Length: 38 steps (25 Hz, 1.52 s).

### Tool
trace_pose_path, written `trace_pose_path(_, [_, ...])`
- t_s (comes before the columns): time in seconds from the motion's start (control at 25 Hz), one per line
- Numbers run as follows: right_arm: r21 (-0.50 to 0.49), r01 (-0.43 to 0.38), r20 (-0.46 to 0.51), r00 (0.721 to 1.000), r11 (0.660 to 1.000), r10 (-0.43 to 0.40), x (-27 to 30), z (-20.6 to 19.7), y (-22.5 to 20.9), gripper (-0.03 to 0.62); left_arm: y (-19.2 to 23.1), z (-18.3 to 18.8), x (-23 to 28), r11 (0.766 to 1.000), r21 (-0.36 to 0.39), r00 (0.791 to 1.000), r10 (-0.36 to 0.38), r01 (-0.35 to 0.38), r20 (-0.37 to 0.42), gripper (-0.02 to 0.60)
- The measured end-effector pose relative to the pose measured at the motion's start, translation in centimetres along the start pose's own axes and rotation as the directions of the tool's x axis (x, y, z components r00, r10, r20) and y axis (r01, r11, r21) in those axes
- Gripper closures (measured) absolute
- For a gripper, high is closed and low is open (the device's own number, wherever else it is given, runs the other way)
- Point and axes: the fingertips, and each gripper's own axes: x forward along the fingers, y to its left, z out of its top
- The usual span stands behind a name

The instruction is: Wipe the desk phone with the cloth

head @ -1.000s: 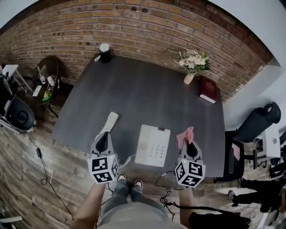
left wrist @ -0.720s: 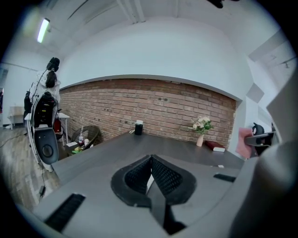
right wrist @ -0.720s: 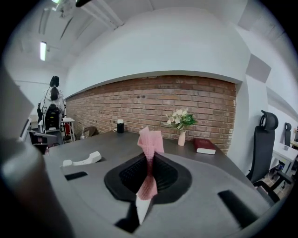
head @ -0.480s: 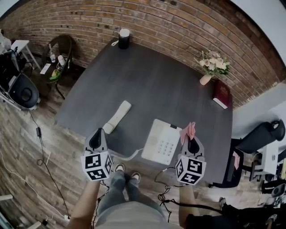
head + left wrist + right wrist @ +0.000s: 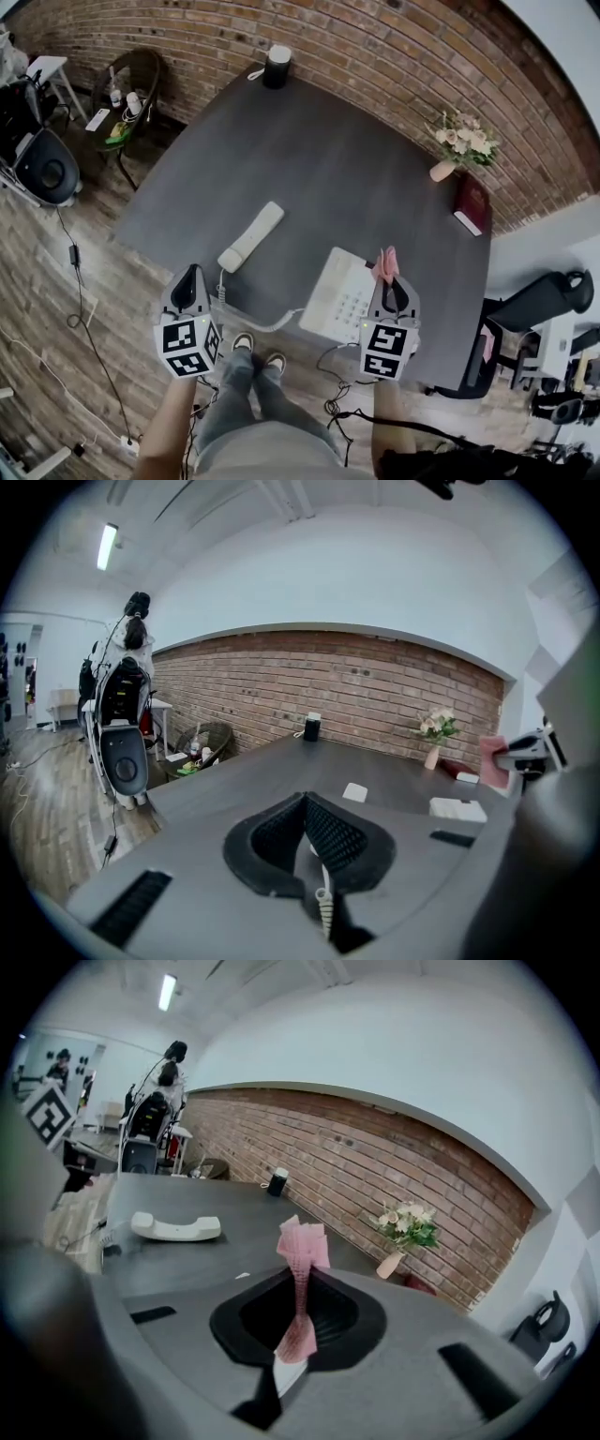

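The white phone (image 5: 343, 296) sits near the front edge of the dark table (image 5: 328, 169). Its handset (image 5: 250, 236) is off the phone and lies flat on the table to the left. A curly cord (image 5: 255, 322) runs along the table edge between them. The right gripper (image 5: 389, 284) is over the right side of the phone. Its jaws are pressed tight on a pink cloth (image 5: 385, 263). In the right gripper view the cloth (image 5: 302, 1241) is pinched thin between the jaws, and its top fans out above them. I cannot tell if the cloth touches the phone. The left gripper (image 5: 190, 273) is at the front edge of the table, near the close end of the handset but not touching it. In the left gripper view its jaws (image 5: 305, 799) are closed together and hold nothing. The cord (image 5: 323, 907) shows below them. Far back on the table a black cup (image 5: 277, 66) stands by the brick wall (image 5: 375, 56). At the right side stand flowers (image 5: 463, 141) in a small vase, with a red book (image 5: 472, 204) just beside them.
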Motion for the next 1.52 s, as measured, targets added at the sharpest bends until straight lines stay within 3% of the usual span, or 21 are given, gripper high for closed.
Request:
trace_pose_path(0.24, [-0.201,-0.026,-0.075,0.997,0.979,0.011,1.3,-0.3,1.7,0.577,0.9,-1.2,0.2,1.0,-0.021,1.0,0.016,-0.016,-0.017,0.577])
trace_pose_path(0.6, [-0.42,-0.077,-0.17,0.985,0.904,0.005,3.3,-1.4,3.5,0.577,1.5,-1.9,0.3,0.999,-0.037,0.999,0.037,-0.037,-0.026,0.577])
trace_pose_path(1.0, [-0.529,-0.221,-0.31,0.949,0.819,0.056,6.4,-3.7,6.8,0.577,2.8,-2.6,-0.3,0.997,-0.032,0.997,0.07,-0.071,-0.044,0.577])
trace_pose_path(1.52, [-0.518,-0.301,-0.389,0.916,0.801,0.092,7.5,-5.4,8.5,0.577,3.4,-2.8,-0.9,0.996,-0.025,0.995,0.084,-0.085,-0.053,0.577])
